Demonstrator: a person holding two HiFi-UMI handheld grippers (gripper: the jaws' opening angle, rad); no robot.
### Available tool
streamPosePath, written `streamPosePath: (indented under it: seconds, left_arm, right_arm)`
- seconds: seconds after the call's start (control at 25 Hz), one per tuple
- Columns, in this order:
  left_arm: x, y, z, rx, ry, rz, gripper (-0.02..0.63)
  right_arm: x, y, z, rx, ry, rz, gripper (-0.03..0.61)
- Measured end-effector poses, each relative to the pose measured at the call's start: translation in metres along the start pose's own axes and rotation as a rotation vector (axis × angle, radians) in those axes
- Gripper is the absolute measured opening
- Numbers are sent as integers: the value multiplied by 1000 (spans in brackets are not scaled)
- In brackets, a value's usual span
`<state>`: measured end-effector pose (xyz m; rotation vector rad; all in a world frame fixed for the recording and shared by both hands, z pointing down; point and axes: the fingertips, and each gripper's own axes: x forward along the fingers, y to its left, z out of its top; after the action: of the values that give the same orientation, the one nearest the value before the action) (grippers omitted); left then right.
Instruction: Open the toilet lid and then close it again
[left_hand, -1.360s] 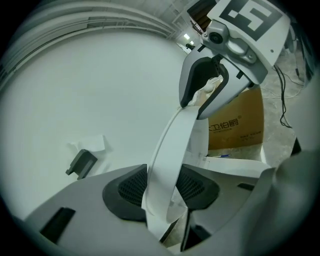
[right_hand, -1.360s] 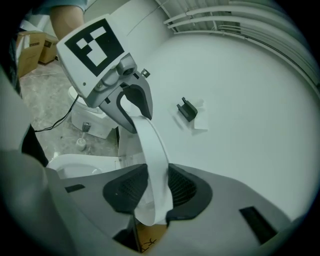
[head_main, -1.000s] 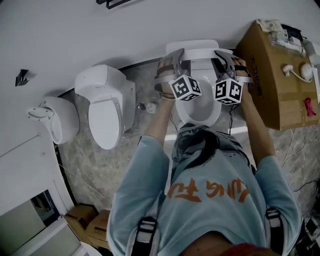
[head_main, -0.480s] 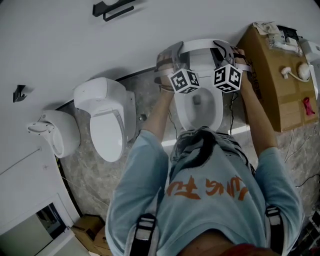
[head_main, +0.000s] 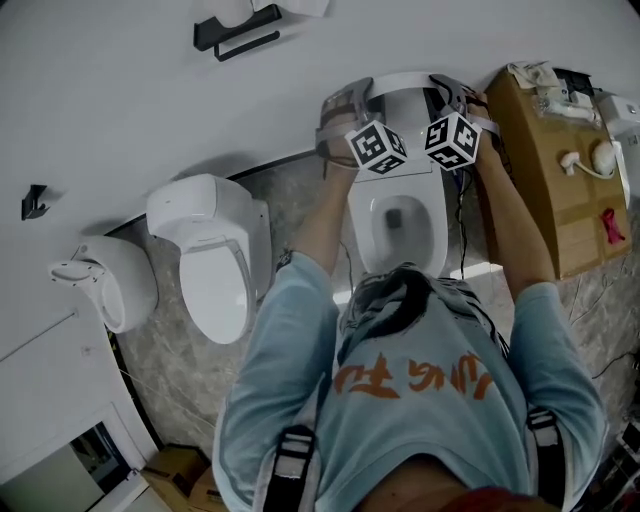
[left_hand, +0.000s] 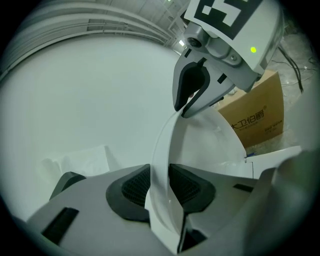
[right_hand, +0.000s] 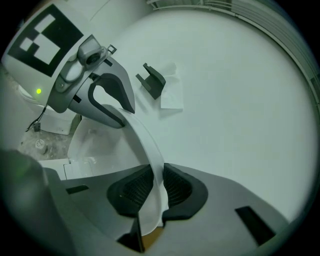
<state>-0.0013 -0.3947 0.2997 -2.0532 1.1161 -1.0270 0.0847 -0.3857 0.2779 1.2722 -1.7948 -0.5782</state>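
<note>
The left gripper (left_hand: 160, 187) is clenched on one side rim of the toilet lid (left_hand: 200, 150). The right gripper (right_hand: 155, 189) grasps the opposite rim, its jaws closing on it. The lid stands raised over the open bowl (head_main: 396, 215), near the wall (head_main: 150, 100), with a cardboard box (head_main: 545, 170) just beside the toilet.

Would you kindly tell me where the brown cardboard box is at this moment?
In the head view the brown cardboard box stands at the upper right, by the white wall, immediately right of the open white toilet the person faces.
</note>
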Motion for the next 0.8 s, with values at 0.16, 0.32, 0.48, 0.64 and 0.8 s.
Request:
streamPosePath:
  seconds: [0.16, 0.32, 0.48, 0.64, 0.8]
  left_arm:
    - [24, 11, -5, -18, 8, -32, 127]
    - [41, 19, -9, -33, 18, -47, 127]
    - [57, 25, -11, -43, 41, -91, 129]
    - [63, 24, -18, -43, 75, -154, 129]
    - [60, 25, -19, -70, 85, -130, 154]
  right_arm:
    - [26, -9, 2, -6, 31, 0, 58]
    - [46, -15, 3, -14, 51, 6, 51]
    - [62, -20, 4, -36, 69, 20, 49]
    - [70, -16, 2, -35, 90, 40, 85]
    - [63, -21, 3, -39, 67, 54, 117]
